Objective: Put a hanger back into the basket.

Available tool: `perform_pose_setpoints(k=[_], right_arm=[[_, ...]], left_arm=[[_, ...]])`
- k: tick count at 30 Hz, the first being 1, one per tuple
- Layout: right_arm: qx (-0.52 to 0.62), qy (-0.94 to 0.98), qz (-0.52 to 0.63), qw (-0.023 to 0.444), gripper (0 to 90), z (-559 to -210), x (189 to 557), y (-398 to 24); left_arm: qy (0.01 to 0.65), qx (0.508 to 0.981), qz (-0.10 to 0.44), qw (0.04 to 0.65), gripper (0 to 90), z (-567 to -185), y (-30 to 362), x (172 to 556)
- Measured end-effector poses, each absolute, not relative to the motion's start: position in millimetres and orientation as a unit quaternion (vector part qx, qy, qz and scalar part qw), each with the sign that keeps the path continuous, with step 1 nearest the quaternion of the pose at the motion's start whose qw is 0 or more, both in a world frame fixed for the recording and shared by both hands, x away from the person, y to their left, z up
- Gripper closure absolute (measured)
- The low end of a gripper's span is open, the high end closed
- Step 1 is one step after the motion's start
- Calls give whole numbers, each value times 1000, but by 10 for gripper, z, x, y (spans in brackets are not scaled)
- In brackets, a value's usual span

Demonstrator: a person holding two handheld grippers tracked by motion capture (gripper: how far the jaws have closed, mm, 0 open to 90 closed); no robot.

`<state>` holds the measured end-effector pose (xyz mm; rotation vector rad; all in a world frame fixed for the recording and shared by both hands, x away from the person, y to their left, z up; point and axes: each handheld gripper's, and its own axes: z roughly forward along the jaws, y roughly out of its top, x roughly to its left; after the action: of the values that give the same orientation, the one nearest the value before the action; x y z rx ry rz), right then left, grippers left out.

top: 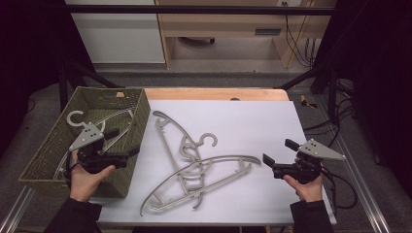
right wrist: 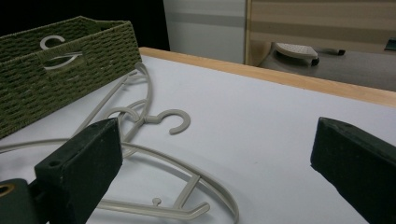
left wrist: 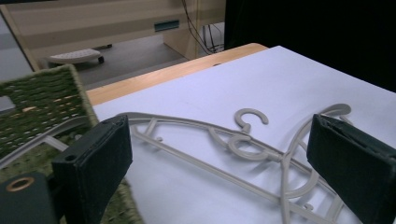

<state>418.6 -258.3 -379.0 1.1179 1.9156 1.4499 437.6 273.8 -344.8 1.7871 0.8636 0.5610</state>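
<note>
Nearest to us in the high view, at about seven o'clock, our left hand (top: 85, 177) holds the left gripper (top: 124, 143) over the near right part of the woven green basket (top: 48, 150). Its jaws stand spread wide with nothing between them; in the left gripper view the two black pads frame bare white table and hangers beyond. One grey hanger (top: 80, 119) lies inside the basket, its hook toward eleven o'clock, with its arm running under the gripper.

At about four o'clock our right hand (top: 307, 187) holds the right gripper (top: 279, 151) above the white tabletop (top: 257, 116), jaws likewise spread and empty, pointing toward nine o'clock.

Between the two grippers, at the centre of the table, lies a loose pile of grey hangers (top: 194, 170). One long arm runs from eleven o'clock down toward six, another curves from seven o'clock across to three, and an open hook (top: 209, 139) sticks up at twelve o'clock of the heap. The pile sits just beside the basket's right wall, apart from both grippers.
</note>
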Motion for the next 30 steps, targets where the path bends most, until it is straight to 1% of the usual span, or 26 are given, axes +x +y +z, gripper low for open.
perform_pose_setpoints(k=[13,23,30], right_arm=[[408,700,533,242,24,-3791,4183,-2583],[406,701,534,243,25,-3785,4172,-2588],[405,702,533,242,25,-3784,4174,-2578]], left_arm=[[317,797,200,473,70,-3597,2218,4405],[302,830,180,433,81,-3742,1967,4471],[289,856,163,397,129,-3855,1807,4531]])
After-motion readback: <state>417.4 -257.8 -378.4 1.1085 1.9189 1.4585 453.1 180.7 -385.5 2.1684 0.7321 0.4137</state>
